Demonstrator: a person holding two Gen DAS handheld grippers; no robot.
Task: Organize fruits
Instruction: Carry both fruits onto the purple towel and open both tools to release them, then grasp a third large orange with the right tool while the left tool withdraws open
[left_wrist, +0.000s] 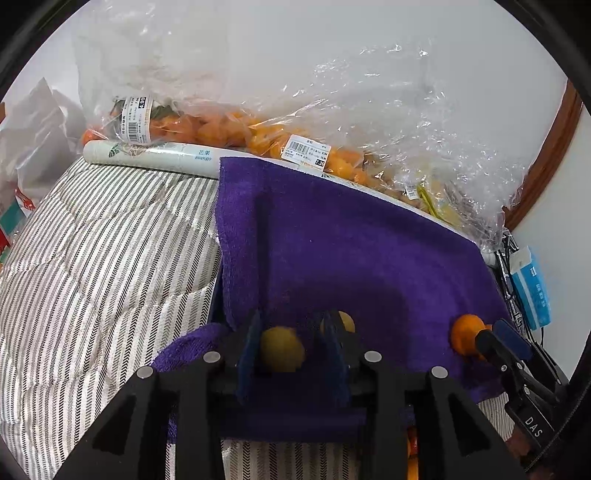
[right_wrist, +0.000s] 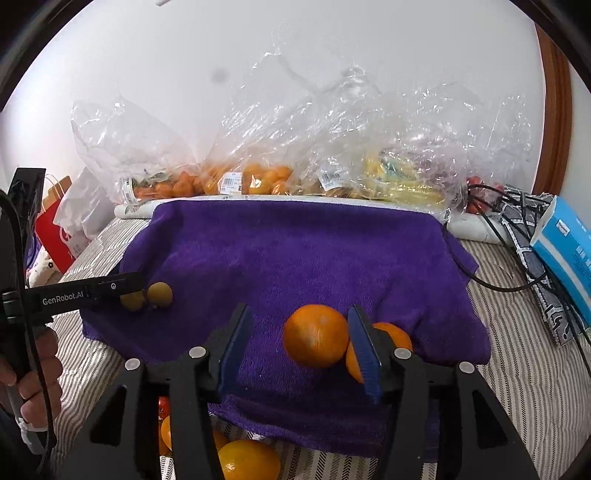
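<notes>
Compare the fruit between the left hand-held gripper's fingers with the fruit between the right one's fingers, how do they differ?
The yellow-green fruit at the left hand-held gripper is dull olive-yellow; the orange at the right hand-held gripper is bright orange. The yellow-green fruit looks smaller than the orange. It nearly fills its gap; the orange sits against the right finger with space on the other side. Both are round and over the purple towel.

A plain white wall is running behind everything, with soft even light falling across it. A brown wooden frame is curving up at the right edge, and a striped quilted bedcover is spreading underneath.
</notes>
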